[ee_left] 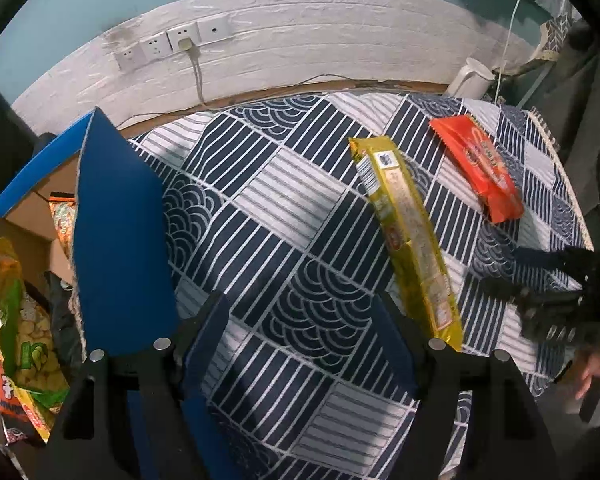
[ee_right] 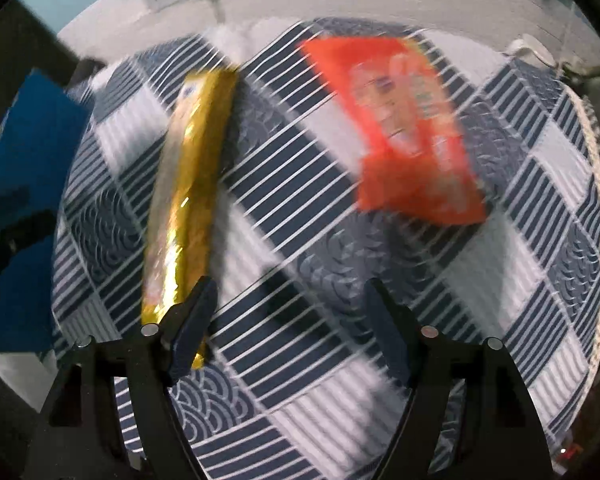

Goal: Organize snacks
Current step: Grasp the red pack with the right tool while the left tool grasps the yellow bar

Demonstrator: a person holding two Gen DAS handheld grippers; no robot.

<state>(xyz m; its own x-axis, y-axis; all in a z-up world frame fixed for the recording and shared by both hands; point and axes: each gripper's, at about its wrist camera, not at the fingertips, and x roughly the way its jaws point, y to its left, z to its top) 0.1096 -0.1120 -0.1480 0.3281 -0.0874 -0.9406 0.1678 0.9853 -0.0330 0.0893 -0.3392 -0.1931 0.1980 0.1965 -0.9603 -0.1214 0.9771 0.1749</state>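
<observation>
**Q:** Both claws gaping with nothing in them, right and left?

**A:** Yep. Yellow cracker sleeve lies just left of the right one, orange packet farther right on the tablecloth. Probably light, crinkly, slippery foil; I'd pinch the sleeve mid-length, gently. Box sits far left.

The right wrist view is smeared by motion blur, so the print on the orange snack packet is unreadable. Left of it, the yellow snack packet has its near end hidden behind a finger. In the left wrist view, the cardboard box is cut off by the picture's edge, its blue flap hiding part of its contents.
</observation>
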